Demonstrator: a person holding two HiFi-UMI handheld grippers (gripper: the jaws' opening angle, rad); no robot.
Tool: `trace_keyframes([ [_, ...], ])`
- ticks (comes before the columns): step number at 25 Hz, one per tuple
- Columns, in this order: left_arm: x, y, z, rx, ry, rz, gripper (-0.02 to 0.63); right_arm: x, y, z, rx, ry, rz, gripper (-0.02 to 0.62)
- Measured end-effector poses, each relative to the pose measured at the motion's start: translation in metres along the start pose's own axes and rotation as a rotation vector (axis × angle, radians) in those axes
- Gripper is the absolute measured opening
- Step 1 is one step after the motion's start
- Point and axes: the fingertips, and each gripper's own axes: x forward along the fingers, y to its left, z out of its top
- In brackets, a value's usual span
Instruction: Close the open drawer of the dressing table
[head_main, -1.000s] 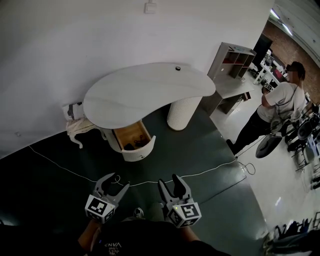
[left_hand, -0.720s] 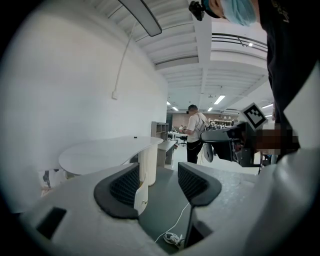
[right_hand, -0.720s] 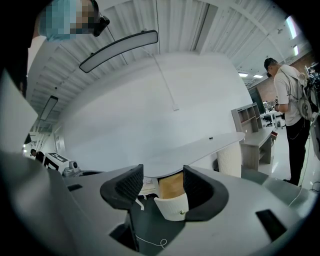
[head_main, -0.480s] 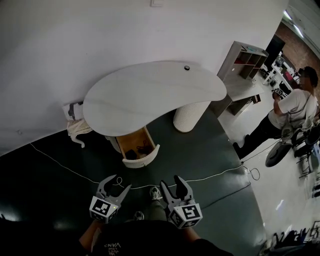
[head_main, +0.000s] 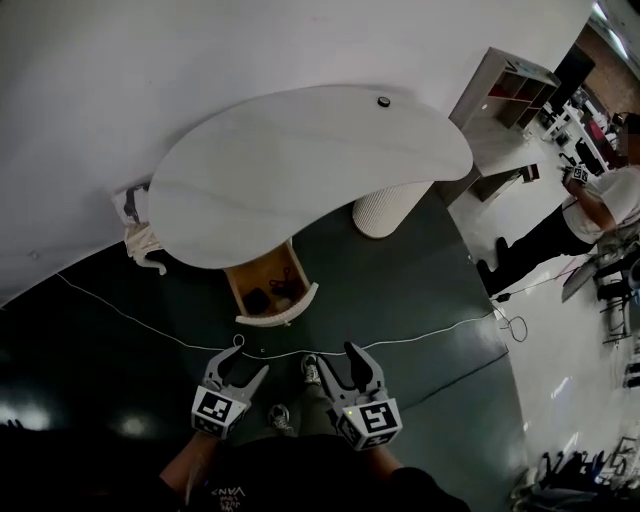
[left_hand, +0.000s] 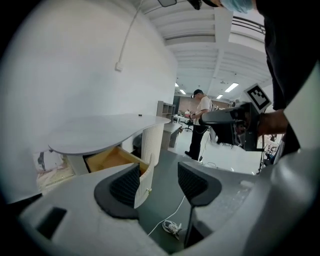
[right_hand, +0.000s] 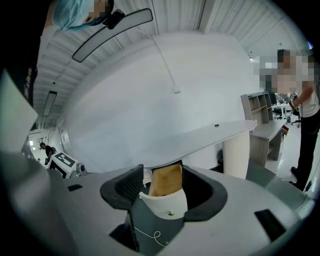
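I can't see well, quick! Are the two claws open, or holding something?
Left claw: open, holding nothing.
Right claw: open, holding nothing.

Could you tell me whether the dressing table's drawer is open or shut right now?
Open: the drawer juts out from under the tabletop, its wooden inside showing.

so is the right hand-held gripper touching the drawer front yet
Apart. The head view shows dark floor and a white cable between the right hand-held gripper and the drawer front; its jaws stand open.
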Motion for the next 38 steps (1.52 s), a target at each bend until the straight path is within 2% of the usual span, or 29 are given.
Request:
trace_keyframes([
  [4, 0.026, 0.013, -0.019, -0.051, 0.05, 0.034, 0.235, 0.015, -0.009, -0.007, -0.003, 0.032, 0.001, 0.236],
  [9, 0.054, 0.034, -0.046, -0.132, 0.088, 0.139, 0.235, 0.02, -0.032, -0.021, 0.026, 0.064, -0.034, 0.236],
  [11, 0.066, 0.039, -0.056, -0.136, 0.114, 0.158, 0.235, 0.021, -0.039, -0.028, 0.027, 0.078, -0.045, 0.236],
  [17, 0.1, 0.038, -0.084, -0.146, 0.2, 0.15, 0.236, 0.025, -0.05, -0.041, 0.044, 0.098, -0.055, 0.236],
  [21, 0.12, 0.035, -0.098, -0.19, 0.242, 0.141, 0.245, 0.03, -0.057, -0.043, 0.052, 0.111, -0.061, 0.236],
  [30, 0.136, 0.045, -0.109, -0.264, 0.25, 0.196, 0.253, 0.034, -0.068, -0.053, 0.059, 0.131, -0.053, 0.236],
  [38, 0.139, 0.052, -0.106, -0.286, 0.228, 0.247, 0.252, 0.038, -0.075, -0.052, 0.063, 0.124, -0.043, 0.236],
])
